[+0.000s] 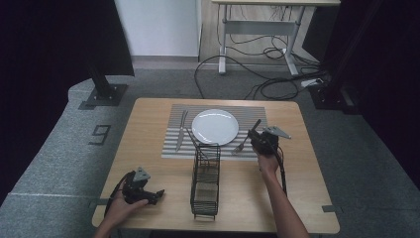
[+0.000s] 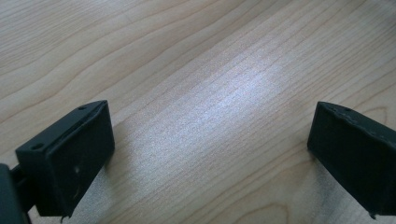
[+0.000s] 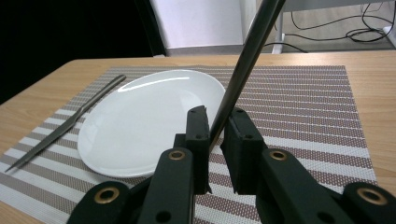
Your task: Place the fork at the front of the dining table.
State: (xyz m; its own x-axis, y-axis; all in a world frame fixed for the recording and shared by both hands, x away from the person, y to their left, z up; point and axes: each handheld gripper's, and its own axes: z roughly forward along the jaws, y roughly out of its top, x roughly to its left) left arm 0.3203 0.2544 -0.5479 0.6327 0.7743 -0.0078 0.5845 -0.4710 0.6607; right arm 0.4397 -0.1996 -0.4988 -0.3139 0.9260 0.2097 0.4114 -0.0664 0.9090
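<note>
**Holding the fork over the right side of the mat**

Starting with the biggest thing, the pale wooden tabletop (image 1: pixel 307 198) carries a grey-and-white striped woven placemat (image 1: pixel 173 148) at its far middle. On that mat sits a round white ceramic plate (image 1: pixel 215 126), and nearer the person stands a tall black wire cutlery basket (image 1: pixel 205 181), just off the mat's near edge. A long silver metal knife (image 1: pixel 181 130) lies on the mat just left of the plate, its long axis running near to far.

Now the action: the right gripper (image 1: pixel 258 140) hovers at the plate's right edge, fingers (image 3: pixel 198 135) pinched narrow on a slim dark-handled metal fork (image 1: pixel 241 145). In the right gripper view the handle rises steeply between the fingers, tilted up and away. From the high view the tines point down toward the mat and toward the person, while the handle end sticks up past the fingers toward the far side.

My read: a place setting is under way, and the bare strip of mat right of the plate lies directly beneath the fork. So it needs lowering and laying flat, parallel to the knife.

Over on the near left, the left gripper (image 1: pixel 143 194) rests low on bare wood, fingers (image 2: pixel 70 158) spread wide and empty, well apart from the fork. Right hand is clearly the nearer one.
</note>
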